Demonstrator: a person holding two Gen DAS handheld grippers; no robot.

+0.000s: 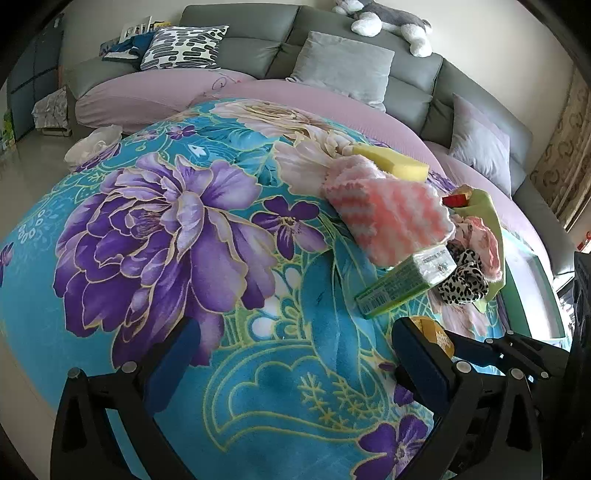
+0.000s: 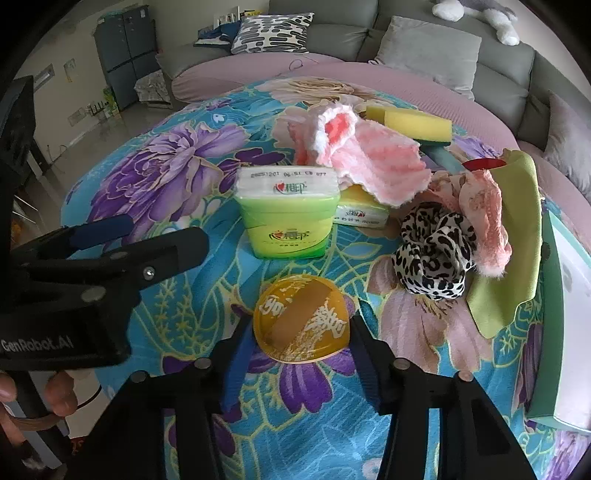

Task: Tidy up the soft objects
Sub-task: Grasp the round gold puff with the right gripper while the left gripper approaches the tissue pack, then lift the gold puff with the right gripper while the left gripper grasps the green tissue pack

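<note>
Right wrist view shows my right gripper [image 2: 301, 354] with jaws apart, flanking the yellow round packet [image 2: 301, 318] on the floral blanket [image 2: 155, 177]; light, squashy and probably slick, so I'd pinch its opposite edges.

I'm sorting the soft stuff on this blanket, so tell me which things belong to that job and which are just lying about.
For the job:
- yellow round pad, between the right gripper fingers
- green tissue pack
- pink cloth
- leopard-print scarf
- yellow sponge
- green cloth

Lying about:
- patterned cushion
- grey cushion
- plush dog
</note>
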